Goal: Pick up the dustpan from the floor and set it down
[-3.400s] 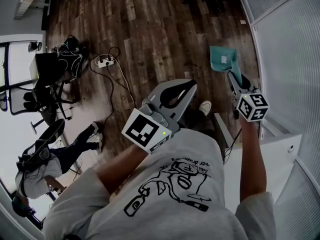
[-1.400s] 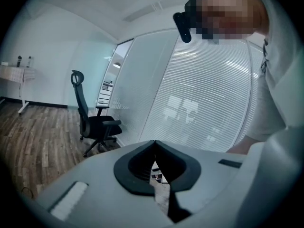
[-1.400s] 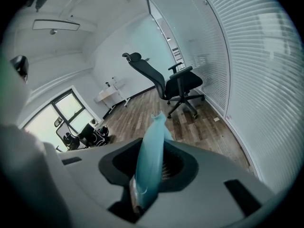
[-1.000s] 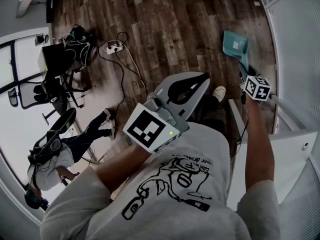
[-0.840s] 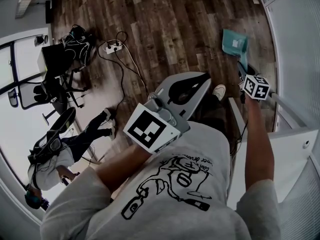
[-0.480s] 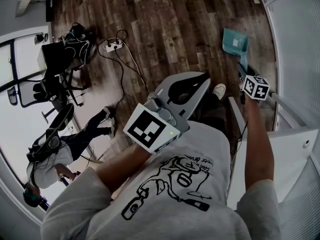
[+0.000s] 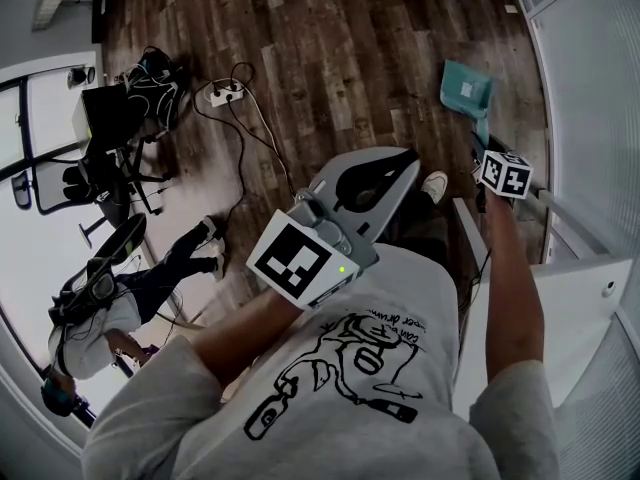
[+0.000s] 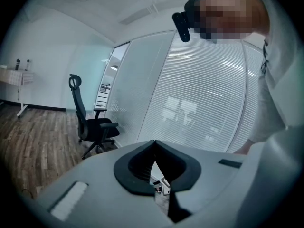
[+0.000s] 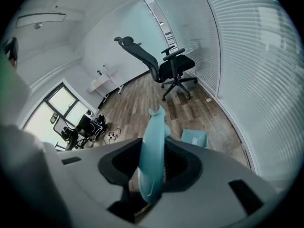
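The right gripper (image 9: 153, 148) is pinched on the long handle of the teal plastic dustpan (image 9: 153, 127). Its scoop looks to rest on the brown wooden floor (image 7: 330, 58), just ahead of the jaws. It seems light, stiff and a bit slippery, so the handle is the best place to grab. The left gripper (image 8: 154, 158) is closed on nothing.

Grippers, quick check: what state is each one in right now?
Left gripper: fingers closed together, holding nothing.
Right gripper: fingers closed on the handle of the dustpan.
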Tool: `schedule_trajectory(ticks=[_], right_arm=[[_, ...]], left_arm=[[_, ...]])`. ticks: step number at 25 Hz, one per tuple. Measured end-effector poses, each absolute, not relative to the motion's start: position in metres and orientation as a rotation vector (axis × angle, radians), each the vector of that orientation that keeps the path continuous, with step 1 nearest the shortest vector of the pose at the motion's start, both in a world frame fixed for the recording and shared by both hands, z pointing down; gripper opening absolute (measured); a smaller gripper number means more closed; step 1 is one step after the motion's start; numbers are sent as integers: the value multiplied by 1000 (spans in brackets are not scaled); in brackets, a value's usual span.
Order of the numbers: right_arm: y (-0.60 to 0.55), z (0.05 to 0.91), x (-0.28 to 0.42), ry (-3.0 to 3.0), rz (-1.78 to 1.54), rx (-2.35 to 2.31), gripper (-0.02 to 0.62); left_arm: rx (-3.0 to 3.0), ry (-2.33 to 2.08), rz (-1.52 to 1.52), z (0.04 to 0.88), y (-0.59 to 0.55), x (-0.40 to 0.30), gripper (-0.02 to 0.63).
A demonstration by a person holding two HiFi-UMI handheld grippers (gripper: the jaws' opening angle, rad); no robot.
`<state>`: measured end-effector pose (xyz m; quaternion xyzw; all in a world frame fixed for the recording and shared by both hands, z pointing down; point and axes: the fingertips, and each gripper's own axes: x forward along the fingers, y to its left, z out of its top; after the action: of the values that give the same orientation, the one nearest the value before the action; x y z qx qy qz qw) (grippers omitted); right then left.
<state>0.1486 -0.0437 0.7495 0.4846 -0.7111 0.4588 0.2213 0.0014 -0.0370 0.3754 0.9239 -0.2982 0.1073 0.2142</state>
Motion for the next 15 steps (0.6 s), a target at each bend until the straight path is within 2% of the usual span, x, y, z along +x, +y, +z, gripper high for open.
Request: schedule_trajectory(ticks=[4, 13, 15], right_arm=[[-37, 753, 148, -1941, 1291, 1320, 94], [-27, 756, 147, -1902, 1303, 1293, 161], [-27, 755, 149, -1891, 1302, 1301, 160]], left_arm=[[2562, -831, 284, 372, -38, 2, 2], [2574, -826, 279, 369, -40, 2, 2], [2577, -824, 272, 367, -40, 3, 2]])
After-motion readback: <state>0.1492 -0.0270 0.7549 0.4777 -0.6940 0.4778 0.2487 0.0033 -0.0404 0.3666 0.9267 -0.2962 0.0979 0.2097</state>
